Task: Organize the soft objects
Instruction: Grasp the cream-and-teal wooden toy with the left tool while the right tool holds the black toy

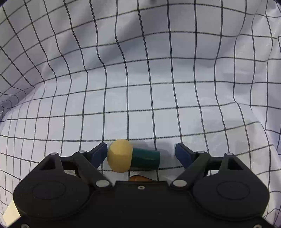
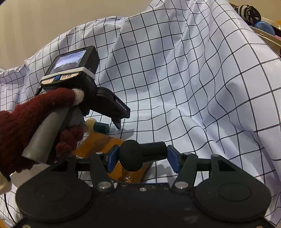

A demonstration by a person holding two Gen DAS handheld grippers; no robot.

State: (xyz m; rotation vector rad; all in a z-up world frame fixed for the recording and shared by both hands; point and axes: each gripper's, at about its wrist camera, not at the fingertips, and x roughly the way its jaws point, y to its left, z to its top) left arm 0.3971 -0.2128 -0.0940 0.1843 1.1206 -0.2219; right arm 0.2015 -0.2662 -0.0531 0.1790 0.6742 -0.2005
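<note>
Cloth: a white checked cloth (image 1: 158, 79) with thin dark grid lines is draped in folds over the surface and fills both views.
Yellow-and-green piece: a soft mushroom-shaped piece (image 1: 130, 157), with a pale yellow head and a dark green stem, is seen lying on its side on the cloth, between the fingers of the left gripper.
Left gripper: the left gripper (image 1: 141, 154) is held wide; its left blue pad is just beside the yellow head, while the right pad is clearly apart from the green stem. Nothing is gripped.
Black piece: a black piece (image 2: 140, 154) of the same mushroom shape is held crosswise in the right gripper, its round head at the left pad and its stem end at the right pad.
Right gripper: the right gripper (image 2: 141, 157) is closed on the black piece, with both blue pads pressed against it.
Orange sheet: a shiny orange sheet (image 2: 100, 143) lies flat on the cloth, under the black piece and near the yellow-and-green piece.
Left hand: a hand in a dark red knitted glove (image 2: 35, 122) is wrapped around the grey handle of the left gripper, which is tilted steeply down toward the cloth.
Background: at the upper right, a striped black-and-white item (image 2: 249, 12) and a blue round item (image 2: 265, 26) are seen beyond the edge of the cloth.
</note>
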